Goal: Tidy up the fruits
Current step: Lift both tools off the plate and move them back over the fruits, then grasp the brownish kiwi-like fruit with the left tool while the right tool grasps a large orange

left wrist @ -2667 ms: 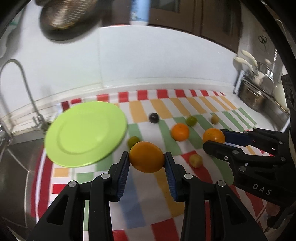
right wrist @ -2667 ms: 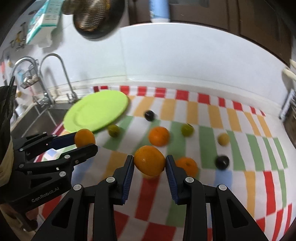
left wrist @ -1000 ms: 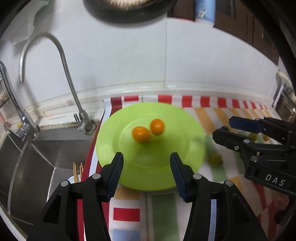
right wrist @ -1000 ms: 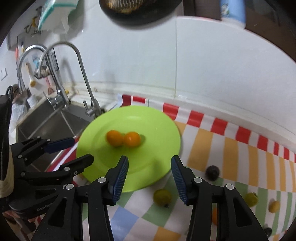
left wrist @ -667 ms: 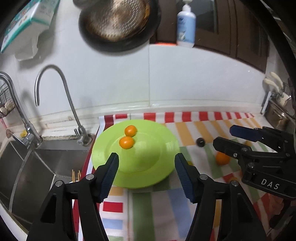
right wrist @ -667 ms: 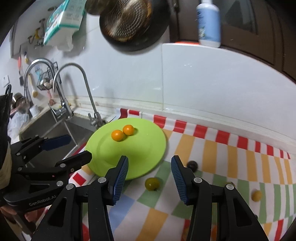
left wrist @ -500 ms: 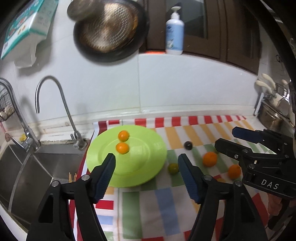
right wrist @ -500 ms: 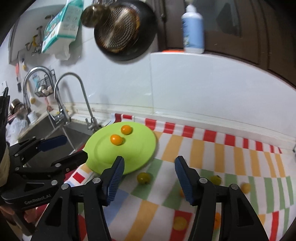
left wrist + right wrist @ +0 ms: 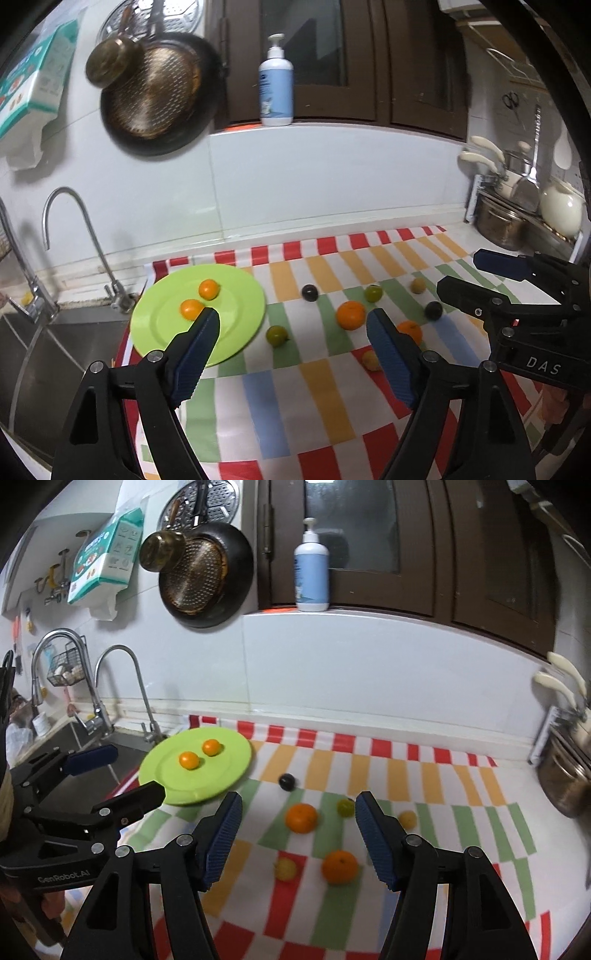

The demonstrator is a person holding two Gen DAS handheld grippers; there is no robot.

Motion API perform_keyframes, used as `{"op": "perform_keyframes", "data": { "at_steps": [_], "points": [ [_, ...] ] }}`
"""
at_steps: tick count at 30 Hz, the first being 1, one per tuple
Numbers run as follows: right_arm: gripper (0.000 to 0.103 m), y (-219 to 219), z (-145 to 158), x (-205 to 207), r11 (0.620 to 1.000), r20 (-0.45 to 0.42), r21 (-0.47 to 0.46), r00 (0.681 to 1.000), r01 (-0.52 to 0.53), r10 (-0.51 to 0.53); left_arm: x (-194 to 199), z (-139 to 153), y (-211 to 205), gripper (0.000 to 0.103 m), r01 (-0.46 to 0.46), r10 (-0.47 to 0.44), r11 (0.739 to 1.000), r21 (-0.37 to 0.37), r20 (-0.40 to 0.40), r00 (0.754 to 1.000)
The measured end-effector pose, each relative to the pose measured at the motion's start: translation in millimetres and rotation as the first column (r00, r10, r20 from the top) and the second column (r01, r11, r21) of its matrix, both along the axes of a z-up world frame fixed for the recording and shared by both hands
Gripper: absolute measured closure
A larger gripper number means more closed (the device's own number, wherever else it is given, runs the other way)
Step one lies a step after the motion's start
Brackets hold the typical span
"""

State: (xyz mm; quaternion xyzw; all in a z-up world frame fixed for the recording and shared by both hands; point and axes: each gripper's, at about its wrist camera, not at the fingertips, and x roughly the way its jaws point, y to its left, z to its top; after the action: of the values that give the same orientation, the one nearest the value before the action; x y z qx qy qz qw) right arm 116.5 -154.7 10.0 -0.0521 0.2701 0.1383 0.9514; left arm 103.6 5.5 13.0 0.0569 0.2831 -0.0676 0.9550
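A lime green plate (image 9: pixel 229 325) (image 9: pixel 225 771) lies at the left end of the striped cloth and holds two small oranges (image 9: pixel 209 289) (image 9: pixel 189 760). Two bigger oranges (image 9: pixel 350 314) (image 9: pixel 301 817) (image 9: pixel 340 866), green fruits (image 9: pixel 277 335) (image 9: pixel 345 807), dark plums (image 9: pixel 310 292) (image 9: pixel 286 782) and small yellow fruits (image 9: pixel 370 360) (image 9: pixel 407 817) lie loose on the cloth. My left gripper (image 9: pixel 291 328) is open and empty, held high above the cloth's front. My right gripper (image 9: pixel 297 812) is open and empty, above the loose fruit.
A steel sink (image 9: pixel 40 354) with taps (image 9: pixel 74 236) lies left of the plate. Pots and utensils (image 9: pixel 517 210) stand at the far right. A pan (image 9: pixel 203 576) and a soap bottle (image 9: pixel 312 568) are on the wall behind.
Both grippers carried an orange to the plate, let go, and have since pulled back and up with jaws wider open. Two oranges now rest on the plate.
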Motion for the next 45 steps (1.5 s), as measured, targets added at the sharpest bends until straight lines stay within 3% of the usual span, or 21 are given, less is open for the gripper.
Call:
{"op": "perform_keyframes", "data": {
  "at_steps": [8,19,30,38,45],
  "points": [
    [0.039,-23,-8,-4,1.0,-0.009,-0.019,1.0,0.019,-0.02,4,-13,-26,0.022,0.082,-0.082,0.996,0.019,0.003,0.997],
    [0.039,-34,-39,9,0.996,-0.077,-0.079,0.997,-0.033,0.027,20,-49,-51,0.039,0.202,-0.198,0.978,0.058,-0.068,0.978],
    [0.039,-36,-74,36,0.986,-0.17,-0.113,0.98,-0.126,0.106,43,-90,-67,0.053,0.301,-0.284,0.952,0.062,-0.194,0.939],
    [0.04,-35,-100,53,0.979,-0.238,-0.115,0.962,-0.166,0.135,57,-112,-73,0.058,0.345,-0.317,0.936,0.07,-0.26,0.912],
    [0.048,-35,-119,69,0.978,-0.295,-0.088,0.943,-0.188,0.155,70,-125,-74,0.064,0.377,-0.345,0.925,0.046,-0.315,0.884]
  ]
}}
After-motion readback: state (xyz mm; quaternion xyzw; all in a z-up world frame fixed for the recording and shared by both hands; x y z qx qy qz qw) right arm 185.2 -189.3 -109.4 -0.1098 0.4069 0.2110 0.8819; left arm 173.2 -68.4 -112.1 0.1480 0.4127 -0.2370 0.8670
